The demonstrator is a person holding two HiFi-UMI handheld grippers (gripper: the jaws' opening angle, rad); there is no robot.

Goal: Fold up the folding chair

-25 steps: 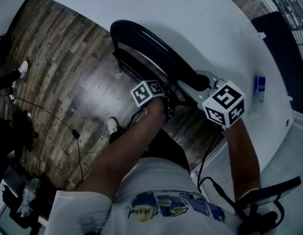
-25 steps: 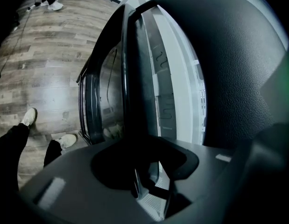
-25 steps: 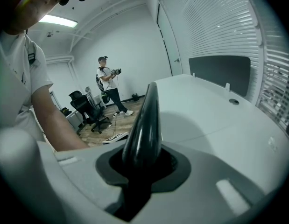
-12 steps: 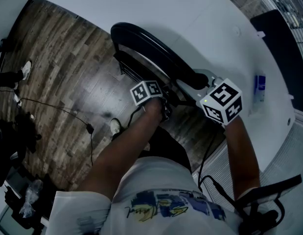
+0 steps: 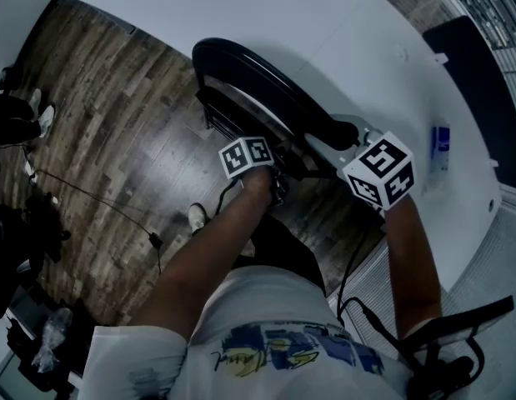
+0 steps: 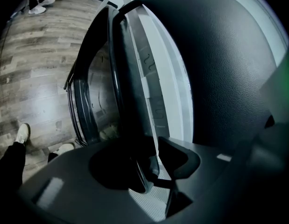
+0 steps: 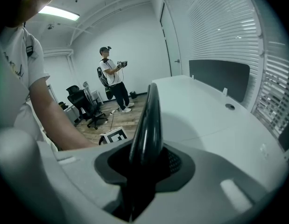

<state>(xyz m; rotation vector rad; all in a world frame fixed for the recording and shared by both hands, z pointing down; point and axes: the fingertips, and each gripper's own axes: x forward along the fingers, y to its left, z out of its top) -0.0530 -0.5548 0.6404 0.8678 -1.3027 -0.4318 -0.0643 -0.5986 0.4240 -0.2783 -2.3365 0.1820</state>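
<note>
Closest to you, your left gripper [image 6: 156, 164] had its jaws apart around a dark tube of the folding chair [image 5: 266, 82]. They had just been opening, and a thin strip of light showed between the tube and the right-hand jaw. Your right gripper [image 7: 144, 164] straddled the chair's curved black top rail. Its jaws had also just been opening and stood loose around the rail, with a ribbed pad [image 7: 174, 161] showing bare beside it. Both grippers sat close together on the near end of the frame, pointing down and away from you.

The chair itself stood on the wooden floor [image 5: 99, 115], drawn in tight against the edge of the white counter [image 5: 241, 15], its rail arching away from your hands. Farther off, across the room, a person [image 7: 114, 78] stood near a black office chair [image 7: 86, 104].
</note>
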